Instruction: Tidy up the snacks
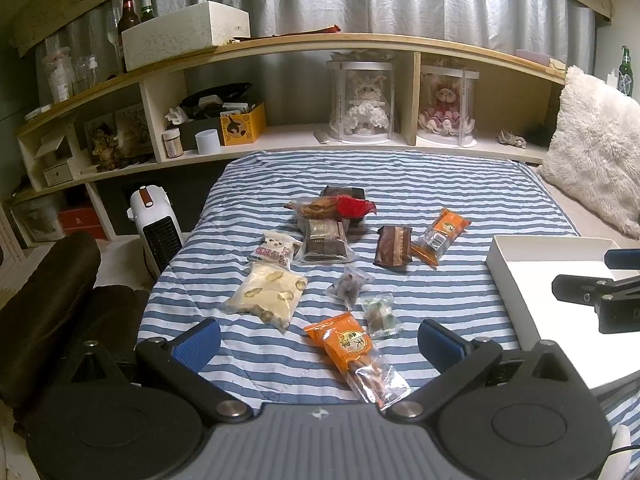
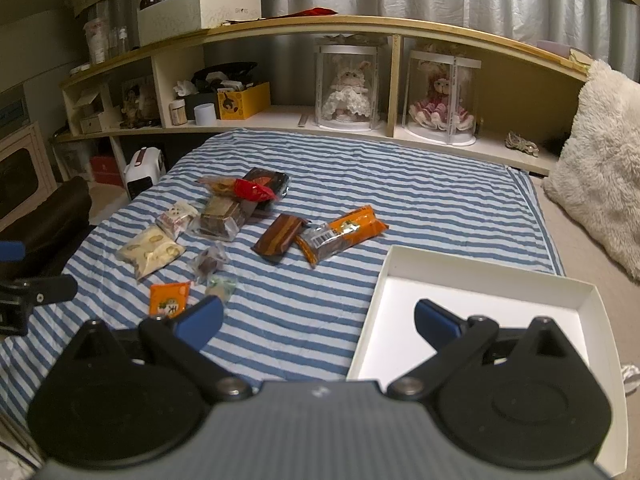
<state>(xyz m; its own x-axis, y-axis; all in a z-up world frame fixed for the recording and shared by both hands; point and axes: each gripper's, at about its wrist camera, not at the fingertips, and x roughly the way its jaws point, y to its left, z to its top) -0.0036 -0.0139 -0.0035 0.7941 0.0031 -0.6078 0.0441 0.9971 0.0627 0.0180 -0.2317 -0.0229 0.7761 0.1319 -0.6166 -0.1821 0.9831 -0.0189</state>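
Note:
Several snack packets lie scattered on the blue-striped blanket [image 1: 400, 168]. My left gripper [image 1: 318, 344] is open just above the nearest one, an orange packet [image 1: 352, 356] lying between its blue pads. Beyond it are a small green candy [image 1: 380, 314], a dark candy [image 1: 348, 284], a cream peanut packet [image 1: 266, 294] and a brown bar [image 1: 394, 246]. A second orange packet [image 2: 340, 234] lies mid-blanket. My right gripper [image 2: 318, 320] is open and holds nothing. Its right finger hangs over the empty white box [image 2: 480, 280], its left over the blanket.
A white heater [image 1: 154, 228] stands off the blanket's left edge beside a dark brown cushion [image 1: 52, 300]. A fluffy pillow [image 1: 600, 152] leans at the right. Behind the blanket, a low shelf [image 1: 320, 140] holds two doll cases and boxes.

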